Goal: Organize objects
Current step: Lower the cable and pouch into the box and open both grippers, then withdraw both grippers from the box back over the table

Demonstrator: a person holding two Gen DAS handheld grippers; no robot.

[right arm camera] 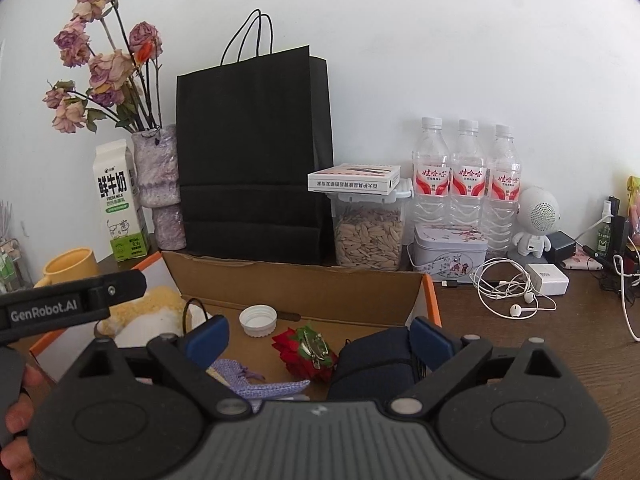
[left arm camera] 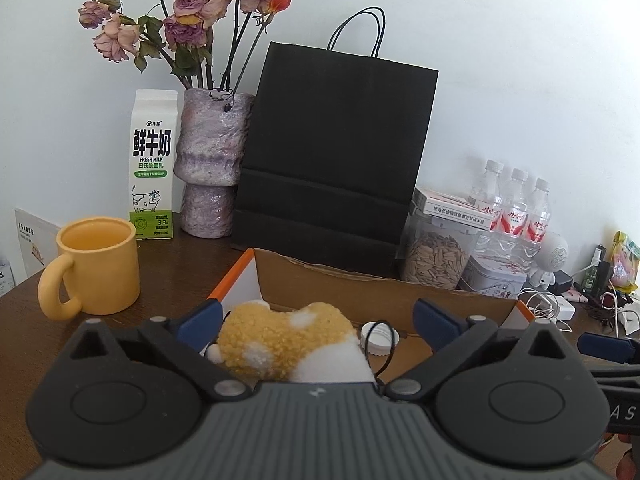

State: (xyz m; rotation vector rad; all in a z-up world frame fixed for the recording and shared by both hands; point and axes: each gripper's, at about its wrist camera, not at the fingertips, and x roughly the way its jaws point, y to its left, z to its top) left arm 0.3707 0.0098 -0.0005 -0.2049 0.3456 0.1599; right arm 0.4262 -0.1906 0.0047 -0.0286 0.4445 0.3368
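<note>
A shallow cardboard box (right arm camera: 304,280) sits low in the middle of both frames on the dark bench (right arm camera: 560,344). It holds a yellow-and-white plush toy (left arm camera: 280,340) at its left end, a white bottle cap (right arm camera: 258,320), a red fabric rose (right arm camera: 304,354), a lilac knitted piece (right arm camera: 264,386) and a dark navy pouch (right arm camera: 376,364). The left gripper (left arm camera: 316,314) stands wide, the plush between its pads but untouched; the right gripper (right arm camera: 320,334) is wide too, over the rose and pouch. Both gripper bodies hide the box's near edge. A clear tub (right arm camera: 368,232) behind holds seeds.
</note>
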